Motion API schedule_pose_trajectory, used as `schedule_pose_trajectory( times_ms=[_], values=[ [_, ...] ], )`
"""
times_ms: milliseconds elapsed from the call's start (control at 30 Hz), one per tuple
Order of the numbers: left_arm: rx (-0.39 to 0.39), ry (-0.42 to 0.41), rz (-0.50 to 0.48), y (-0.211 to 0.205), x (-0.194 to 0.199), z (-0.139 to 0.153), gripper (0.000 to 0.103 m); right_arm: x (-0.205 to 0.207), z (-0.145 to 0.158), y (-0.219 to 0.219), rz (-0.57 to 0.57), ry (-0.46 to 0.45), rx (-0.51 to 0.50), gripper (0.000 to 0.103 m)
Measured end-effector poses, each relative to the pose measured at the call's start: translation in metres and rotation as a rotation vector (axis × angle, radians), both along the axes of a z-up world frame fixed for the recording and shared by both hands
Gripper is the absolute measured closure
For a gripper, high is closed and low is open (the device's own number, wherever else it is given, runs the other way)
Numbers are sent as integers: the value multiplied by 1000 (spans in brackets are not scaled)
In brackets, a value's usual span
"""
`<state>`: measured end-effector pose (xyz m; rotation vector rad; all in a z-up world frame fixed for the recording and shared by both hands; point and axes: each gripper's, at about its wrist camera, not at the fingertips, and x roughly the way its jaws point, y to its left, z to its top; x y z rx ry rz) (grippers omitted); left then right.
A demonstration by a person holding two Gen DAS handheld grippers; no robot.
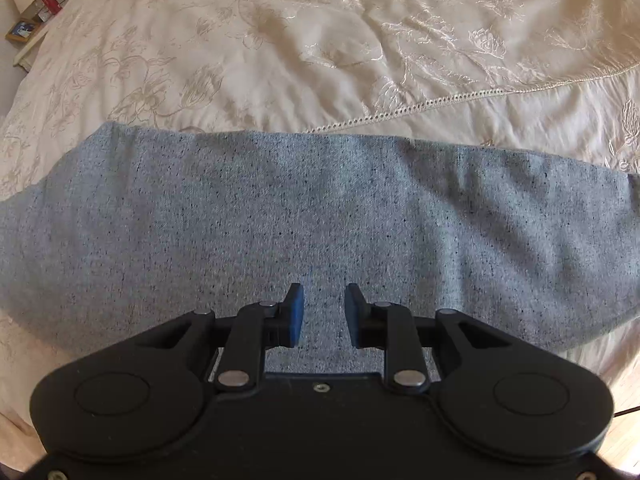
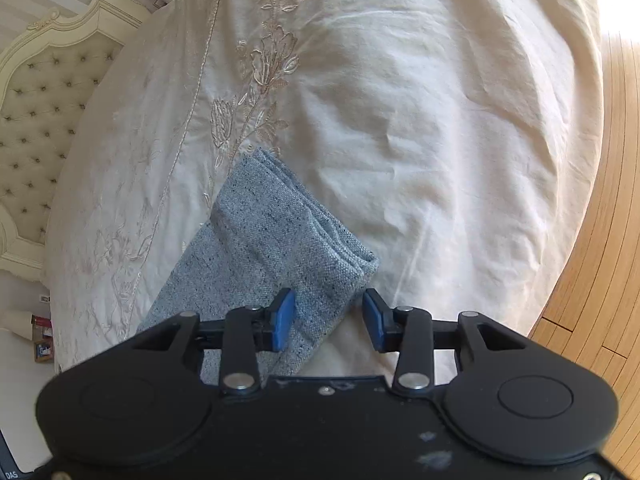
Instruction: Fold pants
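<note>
Grey-blue speckled pants point(image 1: 280, 216) lie flat across the cream bedspread, filling the middle of the left wrist view. My left gripper point(image 1: 324, 314) hovers over them near their close edge, jaws apart with only flat cloth showing below the gap. In the right wrist view the pants point(image 2: 264, 240) show a leg end lying in stacked layers, its hem point(image 2: 304, 208) pointing away. My right gripper point(image 2: 329, 318) stands open over the near corner of that end; the blue pads do not press the cloth.
The embroidered cream bedspread point(image 1: 360, 60) covers the bed, with a lace seam point(image 1: 440, 102) just beyond the pants. A tufted headboard point(image 2: 44, 120) is at left, a wooden floor point(image 2: 600, 260) at right. A bedside table point(image 1: 32, 20) with small items stands at far left.
</note>
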<state>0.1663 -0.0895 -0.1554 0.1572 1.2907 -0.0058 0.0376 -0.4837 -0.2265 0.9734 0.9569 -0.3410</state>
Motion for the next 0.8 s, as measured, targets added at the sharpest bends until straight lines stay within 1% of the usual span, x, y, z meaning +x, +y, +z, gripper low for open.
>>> schedule_pose_trajectory(
  times_ms=[100,167,367,467,533,567,600,800],
  values=[
    [-8,11,17,-1,-6,0,69,2,-4,2,33,2,-6,60],
    [-12,14,16,-5,-7,0,69,5,-9,-1,33,6,-1,60],
    [-19,0,-39,-24,-4,5,69,31,-14,-18,33,-38,-32,59],
    [-55,13,-53,-34,3,3,69,41,-11,-23,95,-32,-17,60],
    [-70,20,-56,-41,9,0,69,41,-6,-24,148,-36,-16,66],
    [-71,21,-59,-45,13,-2,69,40,-3,-24,171,-38,-18,83],
    [-72,22,-63,-49,16,-3,69,39,-1,-24,191,-38,-20,91],
    [-65,28,-70,-66,51,-24,69,35,30,-16,267,-88,-46,91]
  ],
)
